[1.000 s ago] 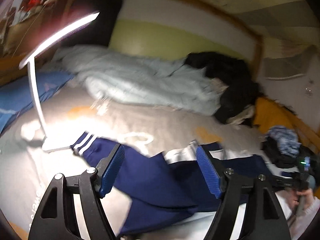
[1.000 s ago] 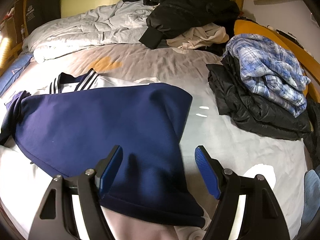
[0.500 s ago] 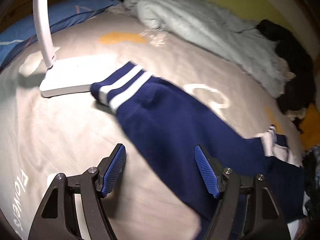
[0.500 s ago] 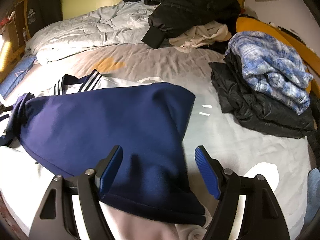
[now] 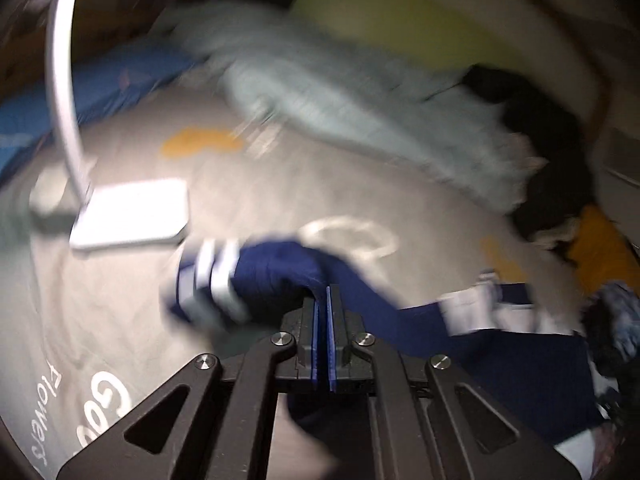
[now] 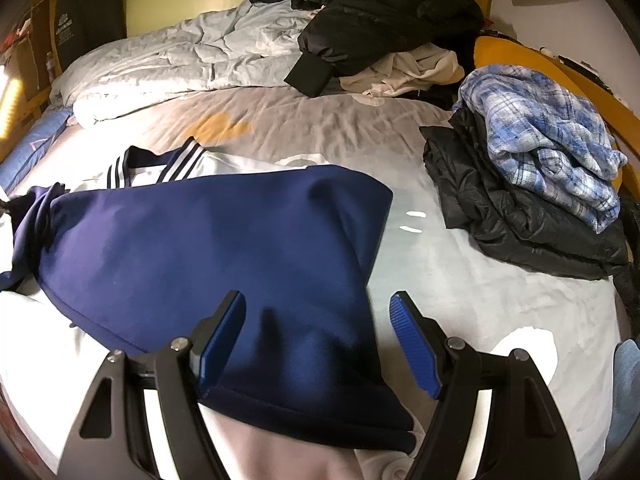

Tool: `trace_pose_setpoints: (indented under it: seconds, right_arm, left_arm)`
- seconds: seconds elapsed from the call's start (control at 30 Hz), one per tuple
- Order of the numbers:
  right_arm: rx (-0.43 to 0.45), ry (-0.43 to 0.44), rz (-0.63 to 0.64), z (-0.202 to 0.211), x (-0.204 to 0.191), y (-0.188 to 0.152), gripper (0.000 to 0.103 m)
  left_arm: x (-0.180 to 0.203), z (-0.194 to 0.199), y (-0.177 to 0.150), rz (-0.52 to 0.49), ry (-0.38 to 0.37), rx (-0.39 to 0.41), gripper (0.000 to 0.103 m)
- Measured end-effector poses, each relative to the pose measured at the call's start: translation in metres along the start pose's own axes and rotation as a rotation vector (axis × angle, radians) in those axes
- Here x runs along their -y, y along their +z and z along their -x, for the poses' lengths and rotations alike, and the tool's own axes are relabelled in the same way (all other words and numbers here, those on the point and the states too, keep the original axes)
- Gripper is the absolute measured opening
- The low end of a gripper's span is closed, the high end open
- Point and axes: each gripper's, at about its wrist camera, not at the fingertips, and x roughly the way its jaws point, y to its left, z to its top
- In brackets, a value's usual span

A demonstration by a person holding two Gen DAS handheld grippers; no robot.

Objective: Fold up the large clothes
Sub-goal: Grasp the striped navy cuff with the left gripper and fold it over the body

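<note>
Left claw (image 5: 322, 300) — sleeve (image 5: 280, 276) — bedsheet (image 5: 132, 320)

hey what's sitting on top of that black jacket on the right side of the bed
A crumpled blue plaid shirt lies on top of the folded black jacket, covering most of its upper side. Whether anything else sits beneath the shirt cannot be seen.
</note>
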Motion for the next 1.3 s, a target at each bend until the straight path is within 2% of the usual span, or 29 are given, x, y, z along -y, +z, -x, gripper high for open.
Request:
trace_pose_setpoints:
  seconds: [0.07,0.2,0.27,0.33,0.43,0.6,0.8,0.87,0.93,1.07,1.13,1.2,1.3]
  right_arm:
    - [0.004,-0.002,-0.004,0.001,0.0,0.0,0.072]
    - [0.008,-0.003,-0.005,0.003,-0.001,0.0,0.072]
    - [0.011,-0.004,-0.003,0.004,-0.002,0.0,0.072]
    - [0.013,-0.005,-0.001,0.004,-0.003,0.0,0.072]
    - [0.014,-0.005,-0.004,0.004,-0.004,0.0,0.072]
    - [0.018,-0.004,-0.007,0.005,-0.004,0.0,0.072]
    - [0.021,-0.003,-0.001,0.007,-0.006,-0.001,0.072]
    - [0.022,-0.002,-0.002,0.007,-0.005,0.0,0.072]
    - [0.026,-0.001,-0.003,0.008,-0.005,0.0,0.072]
    - [0.035,0.0,0.0,0.011,-0.007,-0.001,0.072]
    - [0.038,0.001,-0.001,0.012,-0.008,-0.001,0.072]
    - [0.04,0.002,-0.002,0.012,-0.009,-0.001,0.072]
    - [0.038,0.001,0.001,0.011,-0.011,-0.001,0.072]
  left_arm:
    - [0.027,0.024,-0.003,-0.06,-0.057,0.043,0.002]
    - [0.083,0.067,-0.025,-0.142,-0.2,0.063,0.002]
    - [0.111,0.082,-0.039,-0.21,-0.234,0.08,0.002]
    - [0.139,0.086,-0.052,-0.267,-0.294,0.065,0.002]
    - [0.172,0.077,-0.076,-0.318,-0.372,-0.013,0.002]
    - [0.199,0.058,-0.107,-0.406,-0.375,-0.104,0.002]
    - [0.208,0.054,-0.129,-0.412,-0.408,-0.191,0.004]
    - [0.207,0.06,-0.134,-0.415,-0.417,-0.197,0.017]
    - [0.204,0.071,-0.136,-0.39,-0.443,-0.189,0.036]
    - [0.19,0.09,-0.131,-0.341,-0.464,-0.153,0.04]
    - [0.183,0.093,-0.126,-0.324,-0.435,-0.119,0.049]
    - [0.175,0.087,-0.12,-0.298,-0.403,-0.11,0.053]
    - [0.163,0.063,-0.118,-0.271,-0.313,-0.128,0.054]
